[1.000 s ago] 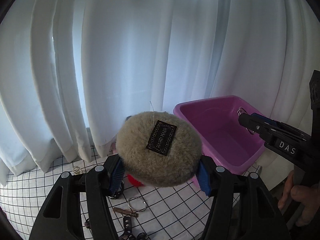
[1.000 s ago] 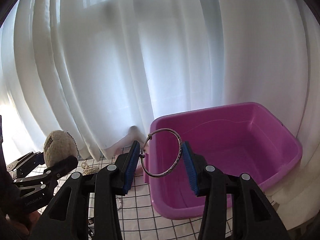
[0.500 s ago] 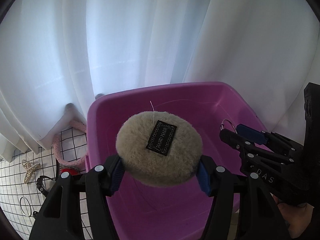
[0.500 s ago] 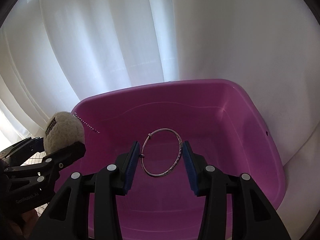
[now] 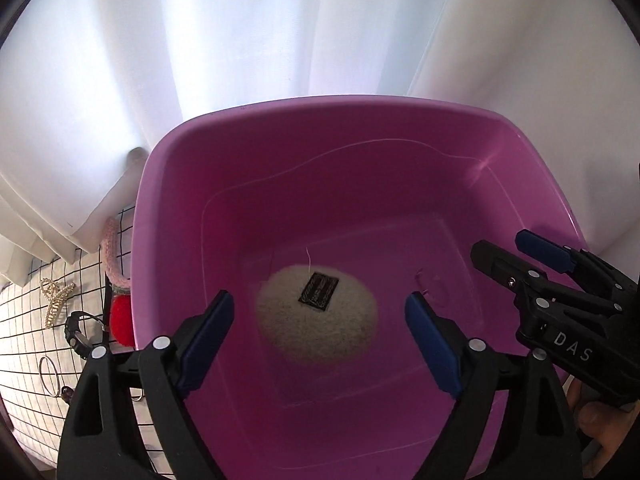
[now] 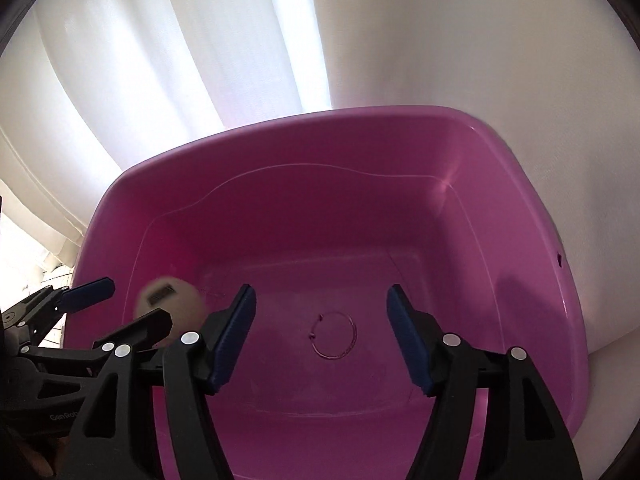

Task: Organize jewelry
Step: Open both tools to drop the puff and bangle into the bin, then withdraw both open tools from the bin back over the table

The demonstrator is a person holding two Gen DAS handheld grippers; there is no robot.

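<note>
Tools (image 5: 319, 334) (image 6: 321, 330) both opening, empty; blurred puff (image 5: 316, 316) and faint bangle (image 6: 334, 336) lie in tub (image 6: 280, 200).

- Left tool (image 5: 318, 326): angled steeply downward, jaws opening, nothing gripped between the blue pads (image 5: 208, 336).
- Right tool (image 6: 322, 326): angled steeply downward beside it, jaws opening, pads free.

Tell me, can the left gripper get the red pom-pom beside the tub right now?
Probably not straight away: the left gripper, jaws opening, hangs inside the pink tub, and the tub wall stands between it and the red pom-pom.
</note>
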